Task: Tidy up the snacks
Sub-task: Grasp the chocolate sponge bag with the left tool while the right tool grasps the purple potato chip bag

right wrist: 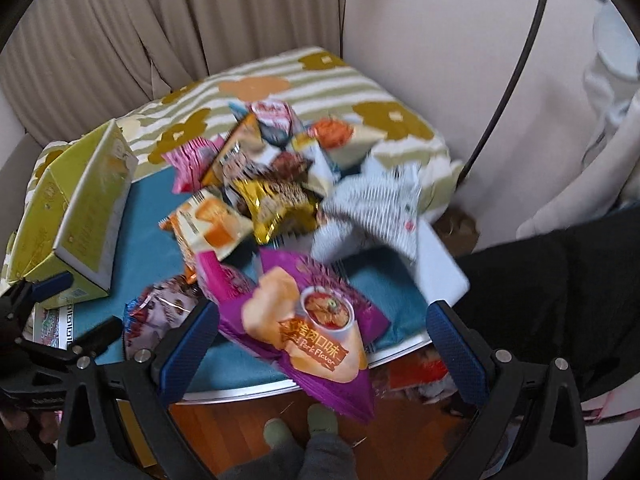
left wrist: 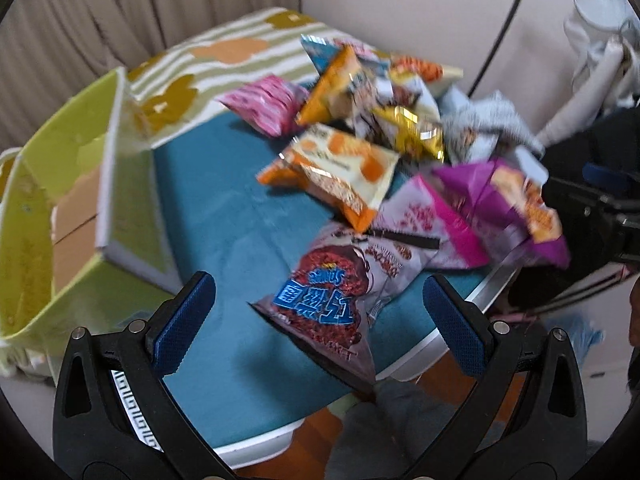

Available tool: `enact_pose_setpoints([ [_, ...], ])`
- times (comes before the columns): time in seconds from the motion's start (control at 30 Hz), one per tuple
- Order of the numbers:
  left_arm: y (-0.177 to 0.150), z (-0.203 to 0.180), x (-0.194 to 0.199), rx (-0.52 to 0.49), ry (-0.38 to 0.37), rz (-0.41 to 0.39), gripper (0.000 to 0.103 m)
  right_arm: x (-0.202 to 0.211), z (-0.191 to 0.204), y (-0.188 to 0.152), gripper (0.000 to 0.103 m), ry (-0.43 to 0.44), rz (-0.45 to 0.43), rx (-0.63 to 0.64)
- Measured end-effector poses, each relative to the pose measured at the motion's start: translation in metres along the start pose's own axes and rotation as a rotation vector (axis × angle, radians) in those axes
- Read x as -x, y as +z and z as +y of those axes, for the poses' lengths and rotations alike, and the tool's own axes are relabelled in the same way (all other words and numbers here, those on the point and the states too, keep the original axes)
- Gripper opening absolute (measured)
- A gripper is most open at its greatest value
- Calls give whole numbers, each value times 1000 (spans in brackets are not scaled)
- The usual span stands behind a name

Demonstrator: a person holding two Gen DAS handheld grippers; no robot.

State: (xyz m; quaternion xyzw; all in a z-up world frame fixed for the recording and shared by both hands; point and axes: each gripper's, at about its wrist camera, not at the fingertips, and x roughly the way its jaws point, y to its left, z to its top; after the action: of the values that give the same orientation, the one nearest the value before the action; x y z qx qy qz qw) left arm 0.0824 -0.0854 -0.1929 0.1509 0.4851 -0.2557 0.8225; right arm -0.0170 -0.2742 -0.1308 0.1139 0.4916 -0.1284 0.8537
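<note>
A heap of snack bags lies on a blue-topped table. In the left wrist view my left gripper is open and empty, with a brown chocolate snack bag lying between its blue fingers on the table edge. An orange and cream bag and a pink bag lie farther back. In the right wrist view my right gripper is open and empty above a purple pork-flavor chip bag that overhangs the table's front edge. A gold bag lies behind it.
An open yellow-green cardboard box stands on the table's left side; it also shows in the right wrist view. A striped flowered cushion lies behind the heap. Curtains and a wall stand at the back. Wooden floor lies below the table edge.
</note>
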Motion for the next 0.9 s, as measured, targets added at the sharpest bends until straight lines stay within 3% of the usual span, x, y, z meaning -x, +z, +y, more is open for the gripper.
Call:
enact_pose_setpoints([
  [0.2, -5, -8, -44, -50, 30, 92, 103, -35, -16, -7, 103, 80, 94, -45],
  [0.43, -6, -18, -82, -77, 55, 163, 103, -69, -35, -4, 103, 256, 183, -167],
  [0.63, -7, -16, -102, -55, 56, 200, 102, -76, -47, 1, 103, 297, 206, -203],
  [0.9, -6, -15, -114, -29, 52, 234, 89, -88, -47, 8, 103, 269, 254, -198],
])
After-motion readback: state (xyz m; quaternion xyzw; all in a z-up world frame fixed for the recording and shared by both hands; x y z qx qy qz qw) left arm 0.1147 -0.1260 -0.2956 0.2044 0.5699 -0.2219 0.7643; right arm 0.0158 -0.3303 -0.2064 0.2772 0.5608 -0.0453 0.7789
